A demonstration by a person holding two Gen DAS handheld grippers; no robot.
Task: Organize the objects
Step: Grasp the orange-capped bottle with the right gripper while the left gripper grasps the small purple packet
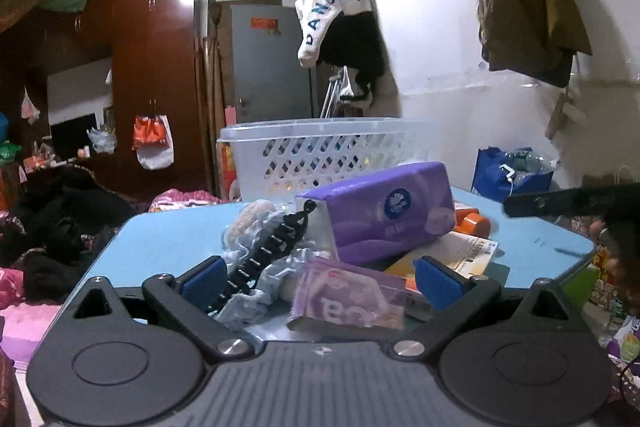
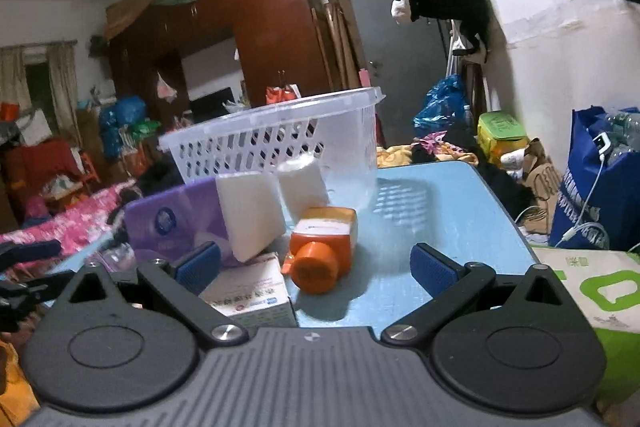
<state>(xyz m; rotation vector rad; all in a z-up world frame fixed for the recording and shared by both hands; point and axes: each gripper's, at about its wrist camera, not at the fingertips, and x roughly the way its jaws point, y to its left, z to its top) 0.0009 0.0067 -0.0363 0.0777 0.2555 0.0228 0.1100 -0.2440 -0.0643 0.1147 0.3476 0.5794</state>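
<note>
A pile of objects lies on a light blue table [image 1: 160, 239]. In the left wrist view my left gripper [image 1: 320, 277] is open, low over a small purple packet [image 1: 348, 297], a black hair clip [image 1: 264, 251] and a blue scrunchie [image 1: 276, 273]. A purple tissue pack [image 1: 384, 211] leans behind them, and a white perforated basket [image 1: 320, 155] stands at the table's far side. In the right wrist view my right gripper [image 2: 316, 263] is open around an orange bottle [image 2: 322, 251] lying on its side. A small white box [image 2: 252, 293] sits by its left finger. The tissue pack [image 2: 180, 223] and basket [image 2: 276, 139] show behind.
The table [image 2: 440, 219] ends on the right, where a blue bag [image 2: 600, 187] and a white-green box [image 2: 592, 287] stand. A bed with pink bedding [image 2: 68, 223] and dark clothes [image 1: 60, 219] lie left. Clothes hang above on the wall [image 1: 344, 15]. The right gripper's finger [image 1: 568, 201] shows at right.
</note>
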